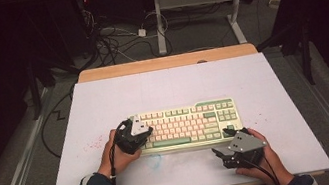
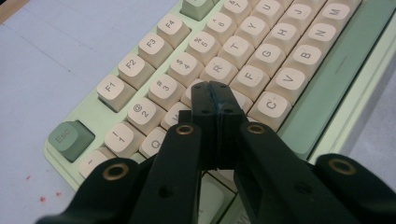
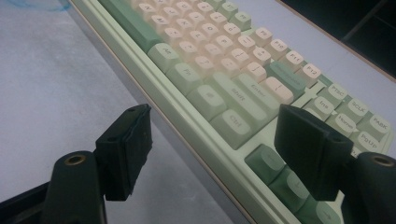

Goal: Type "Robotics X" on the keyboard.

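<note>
We see a keyboard (image 1: 186, 125) with a pale green case, cream letter and number keys, and darker green keys for Esc, the space bar, Shift, Enter, Ctrl and the arrow cluster. It lies flat on the white table cover (image 1: 172, 88), toward the near edge and roughly at the middle, its long side running across the table.

In the left gripper view our left gripper (image 2: 215, 93) has its two black jaws pressed together with nothing between them, their tips down over the cream keys of the keyboard (image 2: 261, 51) just below the number row, near the R and F keys; whether they touch a key we cannot tell. From above, the left gripper (image 1: 145, 132) sits over the keyboard's left end.

Our right gripper (image 3: 212, 140) is spread wide and holds nothing; its jaws frame the keyboard's right front corner (image 3: 233, 121), one over the bare table cover, the other above the arrow keys. From above, the right gripper (image 1: 219, 155) lies just in front of that corner. Faint red specks and a blue smudge mark the cover nearby.
</note>
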